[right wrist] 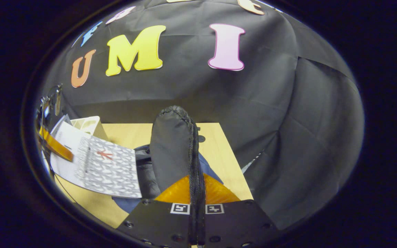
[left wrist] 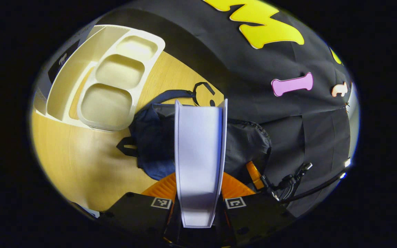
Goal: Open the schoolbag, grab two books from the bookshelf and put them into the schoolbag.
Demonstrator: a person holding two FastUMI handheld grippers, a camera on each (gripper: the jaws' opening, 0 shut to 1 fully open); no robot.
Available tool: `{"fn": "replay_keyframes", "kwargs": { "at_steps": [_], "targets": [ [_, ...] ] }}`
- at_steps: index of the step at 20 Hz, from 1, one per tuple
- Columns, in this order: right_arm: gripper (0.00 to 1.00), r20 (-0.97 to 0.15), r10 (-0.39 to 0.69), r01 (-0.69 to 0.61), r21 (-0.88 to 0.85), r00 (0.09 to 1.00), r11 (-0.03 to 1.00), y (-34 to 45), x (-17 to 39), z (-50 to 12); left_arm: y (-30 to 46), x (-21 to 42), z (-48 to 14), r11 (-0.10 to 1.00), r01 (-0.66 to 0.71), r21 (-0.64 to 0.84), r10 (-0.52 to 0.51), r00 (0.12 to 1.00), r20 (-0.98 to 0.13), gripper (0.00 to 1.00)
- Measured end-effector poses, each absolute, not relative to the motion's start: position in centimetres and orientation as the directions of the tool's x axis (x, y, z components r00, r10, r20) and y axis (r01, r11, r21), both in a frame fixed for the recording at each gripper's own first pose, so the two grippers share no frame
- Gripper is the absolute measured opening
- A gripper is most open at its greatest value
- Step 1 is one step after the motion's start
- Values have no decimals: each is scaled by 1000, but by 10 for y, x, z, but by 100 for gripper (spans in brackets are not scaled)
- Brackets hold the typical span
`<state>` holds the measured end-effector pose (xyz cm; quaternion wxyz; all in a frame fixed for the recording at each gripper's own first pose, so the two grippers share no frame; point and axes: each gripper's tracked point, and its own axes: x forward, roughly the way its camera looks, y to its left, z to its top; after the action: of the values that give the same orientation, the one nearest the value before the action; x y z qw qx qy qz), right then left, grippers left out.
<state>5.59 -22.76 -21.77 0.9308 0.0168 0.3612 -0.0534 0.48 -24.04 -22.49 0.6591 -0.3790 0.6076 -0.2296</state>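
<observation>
My left gripper [left wrist: 198, 194] is shut on a white book [left wrist: 198, 151], seen edge-on and held above the dark blue schoolbag [left wrist: 153, 141] on the wooden table [left wrist: 81, 162]. My right gripper [right wrist: 196, 194] is shut on the bag's zippered flap [right wrist: 172, 148] and holds it upright, so the bag stands open. In the right gripper view the book [right wrist: 105, 167] shows its patterned cover at the left, hanging over the bag's opening with the left gripper [right wrist: 55, 146] on it. The right gripper [left wrist: 255, 175] also shows at the bag's right edge in the left gripper view.
A white bookshelf [left wrist: 112, 79] with several hollow compartments stands at the table's far left, and its corner [right wrist: 88, 125] shows behind the book. The booth's black cloth wall rises just behind the table. A black cable [left wrist: 308, 191] trails from the right gripper.
</observation>
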Motion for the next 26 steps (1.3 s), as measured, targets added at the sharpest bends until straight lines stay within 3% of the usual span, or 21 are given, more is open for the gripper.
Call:
{"fn": "replay_keyframes", "kwargs": {
  "at_steps": [6, 8, 18, 24, 25, 26],
  "targets": [
    [1, -673, -87, 115, -4, 735, 993, -236, 56, -216, -289, -5, -273, 559, -184, -809, -801, 132, -584, 42],
    [1, -671, -92, 119, -6, 735, 993, -238, 56, -214, -303, -3, -271, 489, -189, -852, -842, 155, -517, 42],
    [1, -642, -96, 99, -31, 760, 995, -233, 60, -190, -376, 10, -296, 408, -95, -908, -895, 153, -419, 42],
    [1, -639, -95, 89, -41, 764, 995, -227, 64, -191, -406, 21, -327, 335, -203, -920, -917, 154, -368, 46],
    [1, -640, -93, 89, -40, 763, 995, -226, 64, -192, -405, 25, -333, 337, -213, -917, -914, 160, -373, 40],
    [1, -640, -91, 88, -37, 763, 995, -224, 65, -193, -407, 28, -336, 341, -220, -914, -912, 161, -378, 43]
  ]
}}
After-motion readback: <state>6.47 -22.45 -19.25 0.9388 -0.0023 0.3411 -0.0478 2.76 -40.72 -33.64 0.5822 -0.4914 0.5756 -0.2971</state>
